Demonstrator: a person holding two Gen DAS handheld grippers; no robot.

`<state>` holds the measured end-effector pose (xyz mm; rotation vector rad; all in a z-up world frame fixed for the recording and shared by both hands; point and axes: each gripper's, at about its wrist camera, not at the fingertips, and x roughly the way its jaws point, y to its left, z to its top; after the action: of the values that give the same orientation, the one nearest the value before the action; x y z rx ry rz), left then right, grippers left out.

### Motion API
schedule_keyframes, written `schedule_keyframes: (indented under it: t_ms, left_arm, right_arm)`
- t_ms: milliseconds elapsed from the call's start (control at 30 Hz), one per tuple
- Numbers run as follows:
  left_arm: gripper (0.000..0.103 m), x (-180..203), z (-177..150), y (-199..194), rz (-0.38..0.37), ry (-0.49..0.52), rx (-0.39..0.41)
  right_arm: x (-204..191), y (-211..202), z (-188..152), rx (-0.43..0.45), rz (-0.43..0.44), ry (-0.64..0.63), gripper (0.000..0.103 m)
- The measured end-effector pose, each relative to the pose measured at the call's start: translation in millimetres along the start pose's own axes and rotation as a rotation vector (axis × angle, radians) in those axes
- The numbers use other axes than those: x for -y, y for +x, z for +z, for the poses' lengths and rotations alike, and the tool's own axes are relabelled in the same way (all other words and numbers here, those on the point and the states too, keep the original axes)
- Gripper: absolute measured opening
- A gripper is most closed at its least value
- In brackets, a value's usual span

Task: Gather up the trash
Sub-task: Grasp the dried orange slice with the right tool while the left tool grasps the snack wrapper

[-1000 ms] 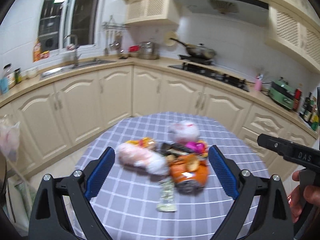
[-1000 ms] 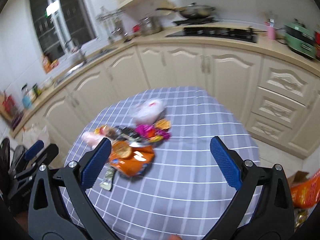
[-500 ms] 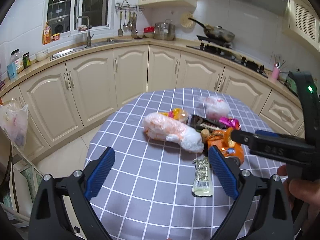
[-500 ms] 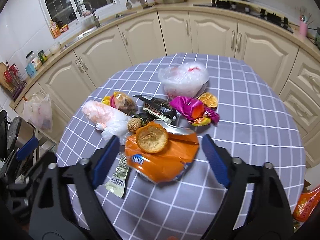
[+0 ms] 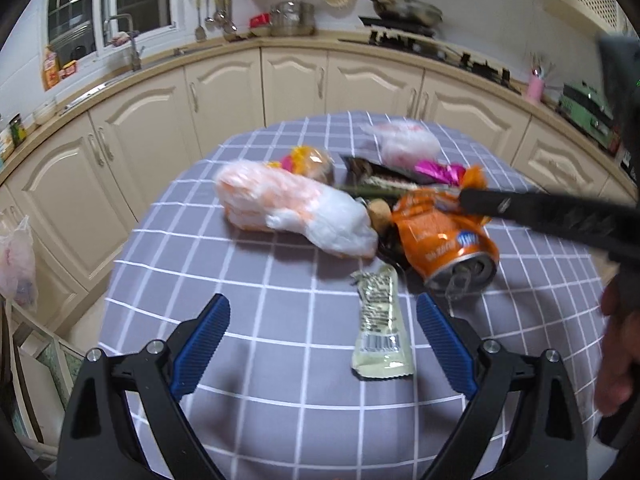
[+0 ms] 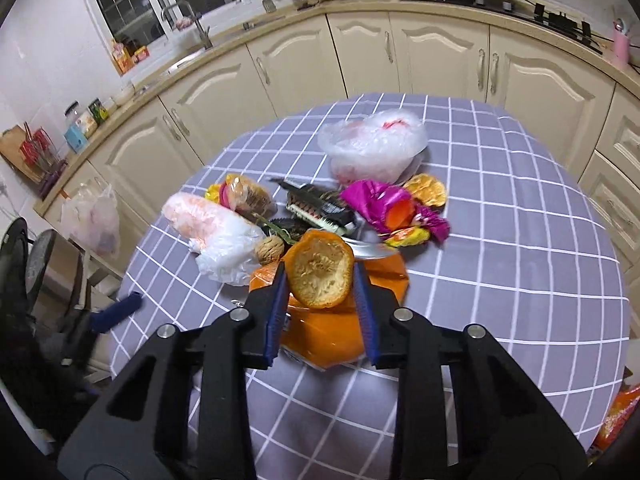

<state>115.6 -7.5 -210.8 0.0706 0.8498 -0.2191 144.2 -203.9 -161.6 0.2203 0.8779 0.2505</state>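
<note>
A heap of trash lies on the round table with a grey checked cloth (image 5: 280,360). My right gripper (image 6: 319,276) is closing: its blue pads touch both edges of an orange peel (image 6: 320,280) that rests on a crushed orange can (image 6: 332,336). In the left wrist view one of the right gripper's fingers (image 5: 540,216) crosses above that can (image 5: 440,236). My left gripper (image 5: 322,308) stands open low over the cloth. A pale sachet wrapper (image 5: 380,328) lies flat ahead between its fingers, untouched. A white and orange plastic bag (image 5: 288,204) sits behind it.
Farther back lie a clear plastic bag (image 6: 372,144), a pink wrapper (image 6: 380,200), a dark wrapper (image 6: 316,208), a walnut (image 6: 270,250) and another peel (image 6: 430,190). A plastic bag (image 6: 94,216) hangs by the cabinets at left. Cream cabinets ring the table.
Both grippers have come down closer to the table. The right jaws went from wide open to narrow around the orange peel. The left jaws stay wide.
</note>
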Motion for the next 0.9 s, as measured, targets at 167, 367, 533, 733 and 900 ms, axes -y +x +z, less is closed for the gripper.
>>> schedule_keyframes:
  t_ms: [167,367,533,733,900]
  left_arm:
    - [0.092,13.6,-1.9,19.4,-0.015,0.034,-0.040]
    - [0.055,22.4,-0.9,37.7,-0.030,0.066,-0.074]
    - [0.017,20.3,2.1,34.4,-0.094,0.049,-0.079]
    - [0.014,11.9,-3.4,18.7,-0.108,0.005,-0.051]
    - [0.014,3.8,-0.3,0.4,-0.101,-0.028,-0.006]
  right_arm:
    - [9.5,-15.3,-0.6,0.028,0.003,0.006,0.032]
    - [19.2,-28.1,-0.3,0.052,0.002,0.026,0.032]
    - [23.7,-36.7,-2.6,0.072,0.003,0.034,0.032]
    - [28.7,-48.1,-5.0,0.096,0.006,0.046,0.032]
    - [31.9,-56.0,-5.7,0.117,0.009,0.054,0.032]
